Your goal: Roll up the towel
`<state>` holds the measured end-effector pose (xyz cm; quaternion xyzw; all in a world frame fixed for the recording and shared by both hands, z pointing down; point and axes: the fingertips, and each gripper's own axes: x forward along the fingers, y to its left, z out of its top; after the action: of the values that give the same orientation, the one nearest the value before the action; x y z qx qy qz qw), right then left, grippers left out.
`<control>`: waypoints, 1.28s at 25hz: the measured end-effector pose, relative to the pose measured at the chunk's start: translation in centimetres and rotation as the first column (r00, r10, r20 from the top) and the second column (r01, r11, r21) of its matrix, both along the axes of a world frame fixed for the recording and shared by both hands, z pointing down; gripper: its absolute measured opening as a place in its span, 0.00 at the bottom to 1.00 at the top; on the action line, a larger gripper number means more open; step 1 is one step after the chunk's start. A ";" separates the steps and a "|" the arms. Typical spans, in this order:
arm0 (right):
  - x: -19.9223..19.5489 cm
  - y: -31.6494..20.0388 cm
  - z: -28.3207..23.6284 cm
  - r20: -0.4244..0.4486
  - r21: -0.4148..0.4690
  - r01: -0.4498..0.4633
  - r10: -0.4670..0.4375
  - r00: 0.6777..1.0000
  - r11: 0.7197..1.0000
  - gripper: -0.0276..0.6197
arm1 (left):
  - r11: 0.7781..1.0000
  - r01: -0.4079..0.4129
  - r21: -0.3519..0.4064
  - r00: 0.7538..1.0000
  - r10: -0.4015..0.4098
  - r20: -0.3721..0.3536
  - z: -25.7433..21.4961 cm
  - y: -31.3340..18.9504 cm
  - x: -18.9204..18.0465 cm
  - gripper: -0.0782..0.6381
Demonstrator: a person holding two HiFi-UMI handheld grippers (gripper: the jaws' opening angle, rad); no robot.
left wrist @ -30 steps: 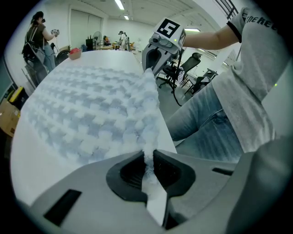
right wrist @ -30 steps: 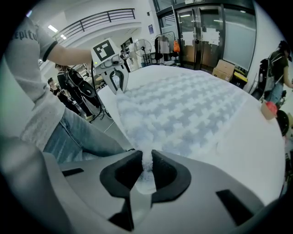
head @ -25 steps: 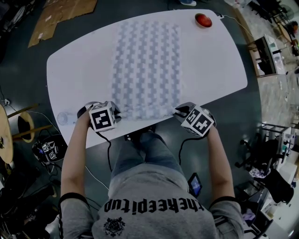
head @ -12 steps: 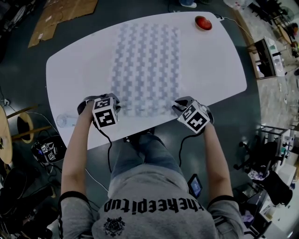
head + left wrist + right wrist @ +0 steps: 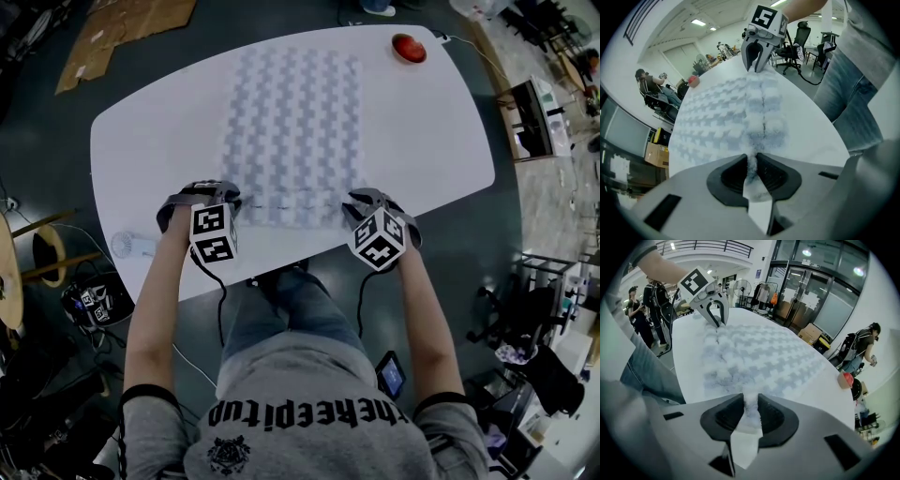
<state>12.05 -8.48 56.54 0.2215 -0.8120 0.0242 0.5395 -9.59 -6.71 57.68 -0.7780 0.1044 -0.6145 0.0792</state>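
Observation:
A blue-and-white checked towel (image 5: 295,112) lies flat along the white table (image 5: 159,141). Its near edge is lifted and turned over onto the towel as a short roll. My left gripper (image 5: 225,199) holds that roll's left end and my right gripper (image 5: 356,204) holds its right end. In the left gripper view, towel cloth (image 5: 726,112) fills the narrow gap of the left gripper (image 5: 752,161), whose jaws are opening. In the right gripper view, towel cloth (image 5: 768,357) sits between the pads of the right gripper (image 5: 751,406), whose jaws are also opening.
A red round object (image 5: 408,47) sits at the table's far right corner, beyond the towel. The person stands against the near table edge (image 5: 281,262). People, office chairs and boxes stand around the room. Cardboard (image 5: 122,28) lies on the floor at far left.
Both grippers have moved away from the person across the table, carrying the towel's near edge over the towel. The flat part of the towel looks shorter.

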 end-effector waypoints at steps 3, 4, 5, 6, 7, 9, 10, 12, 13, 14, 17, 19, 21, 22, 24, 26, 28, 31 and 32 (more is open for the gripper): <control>0.1 -0.3 0.2 -0.007 0.023 -0.014 0.014 1.000 1.000 0.20 | 0.999 -0.005 0.037 1.000 0.005 0.006 0.1 -0.3 0.1 0.21; 0.2 -0.4 0.2 -0.009 0.028 -0.017 0.017 1.000 0.999 0.20 | 0.999 -0.002 0.045 1.000 0.002 0.003 0.1 -0.4 0.2 0.22; 0.2 -0.4 0.1 -0.008 0.029 -0.021 0.021 1.000 0.999 0.21 | 0.999 0.002 0.055 1.000 -0.002 -0.003 0.0 -0.5 0.2 0.23; 0.2 -0.4 0.0 -0.002 0.025 -0.028 0.028 1.000 0.999 0.21 | 0.998 0.009 0.063 1.000 -0.008 -0.014 -0.2 -0.7 0.1 0.24; 0.2 -0.5 -0.1 0.012 0.016 -0.039 0.039 0.999 0.999 0.21 | 0.997 0.020 0.069 0.999 -0.018 -0.028 -0.4 -0.9 0.0 0.26; 0.2 -0.5 -0.5 0.056 -0.009 -0.068 0.068 0.996 0.998 0.21 | 0.996 0.054 0.065 0.996 -0.049 -0.069 -0.9 -1.2 -0.2 0.30; 0.3 -0.4 -0.7 0.080 -0.020 -0.082 0.083 0.993 0.996 0.22 | 0.996 0.074 0.058 0.993 -0.069 -0.092 -1.1 -1.3 -0.3 0.33; 0.6 -0.4 -1.4 0.121 -0.035 -0.107 0.111 0.987 0.994 0.23 | 0.993 0.112 0.042 0.985 -0.105 -0.140 -1.7 -1.5 -0.6 0.36; 0.8 -0.3 -1.7 0.135 -0.038 -0.119 0.123 0.983 0.992 0.23 | 0.991 0.127 0.036 0.979 -0.119 -0.164 -2.1 -1.5 -0.7 0.38; 1.0 -0.3 -2.1 0.146 -0.035 -0.131 0.134 0.980 0.991 0.24 | 0.990 0.139 0.032 0.974 -0.130 -0.185 -2.5 -1.5 -0.9 0.39; 1.6 -0.5 -3.5 0.158 0.000 -0.150 0.148 0.976 0.989 0.27 | 0.987 0.155 0.043 0.962 -0.141 -0.232 -4.1 -1.6 -1.4 0.40; 1.6 -0.5 -4.7 0.162 0.040 -0.144 0.135 0.977 0.989 0.27 | 0.986 0.151 0.071 0.960 -0.129 -0.250 -5.2 -1.6 -1.7 0.40; 1.5 -0.1 -5.8 0.166 0.068 -0.129 0.117 0.979 0.989 0.27 | 0.986 0.137 0.096 0.959 -0.108 -0.264 -6.3 -1.2 -1.5 0.40; 1.3 0.3 -6.3 0.170 0.076 -0.117 0.103 0.980 0.990 0.27 | 0.987 0.123 0.104 0.959 -0.091 -0.268 -6.8 -0.7 -1.2 0.40; 0.4 1.4 -6.9 0.176 0.086 -0.075 0.059 0.983 0.993 0.28 | 0.991 0.073 0.111 0.964 -0.041 -0.261 -7.1 0.7 0.0 0.40; -0.9 3.1 -6.7 0.167 0.092 -0.012 -0.004 0.986 0.996 0.30 | 0.995 0.012 0.096 0.971 0.012 -0.240 -6.4 2.7 1.1 0.40; -2.2 4.9 -5.5 0.136 0.086 0.060 -0.072 0.988 0.994 0.34 | 0.998 -0.028 0.060 0.974 0.040 -0.221 -4.9 4.5 1.9 0.40; -3.0 7.0 -2.8 0.072 0.040 0.142 -0.145 0.987 0.989 0.37 | 0.999 -0.041 0.014 0.982 0.043 -0.185 -2.6 5.9 2.0 0.41; -3.0 7.3 -1.9 0.044 0.029 0.162 -0.163 0.986 0.986 0.38 | 0.999 -0.039 0.004 0.985 0.040 -0.169 -2.0 6.1 1.9 0.41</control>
<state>9.09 -1.14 54.60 0.1607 -0.8397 -0.0252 0.5180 -7.72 -0.63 55.70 -0.8291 0.0955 -0.5446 0.0825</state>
